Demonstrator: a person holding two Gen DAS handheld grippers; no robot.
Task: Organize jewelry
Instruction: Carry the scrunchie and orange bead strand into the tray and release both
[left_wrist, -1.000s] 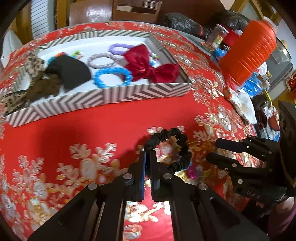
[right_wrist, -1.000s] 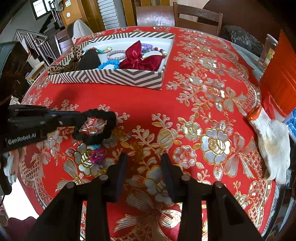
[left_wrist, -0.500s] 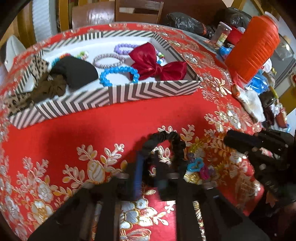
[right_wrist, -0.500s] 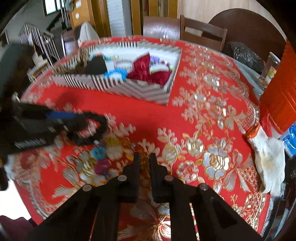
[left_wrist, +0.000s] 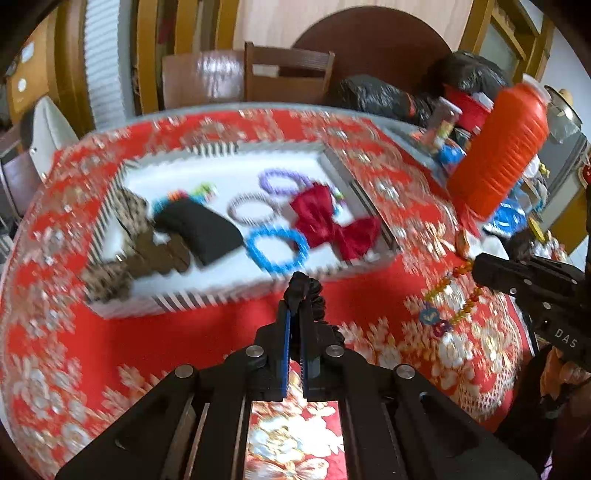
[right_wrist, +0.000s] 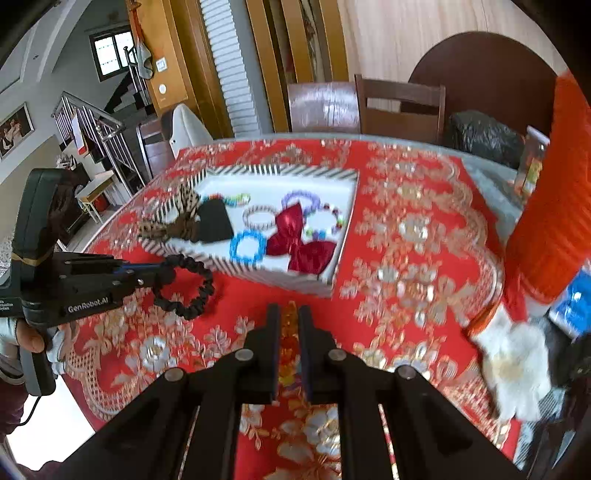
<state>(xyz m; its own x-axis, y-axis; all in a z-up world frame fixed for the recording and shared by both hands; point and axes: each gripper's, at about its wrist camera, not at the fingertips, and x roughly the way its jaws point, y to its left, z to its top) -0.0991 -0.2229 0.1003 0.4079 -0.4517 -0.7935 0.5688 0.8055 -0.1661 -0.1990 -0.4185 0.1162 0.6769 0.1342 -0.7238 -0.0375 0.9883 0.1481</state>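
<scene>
One striped box (left_wrist: 192, 299), two scrunchies, one red bow (left_wrist: 332, 225), three bead bracelets.

Setting: a home dining room. Round table (right_wrist: 424, 236) under red floral cloth, wooden chairs (right_wrist: 400, 107) at its far edge. Staircase railing (right_wrist: 92, 125), framed picture (right_wrist: 14, 129).

Black scrunchie (right_wrist: 186, 286) and beaded bracelet (left_wrist: 452, 295) now off tablecloth.
</scene>
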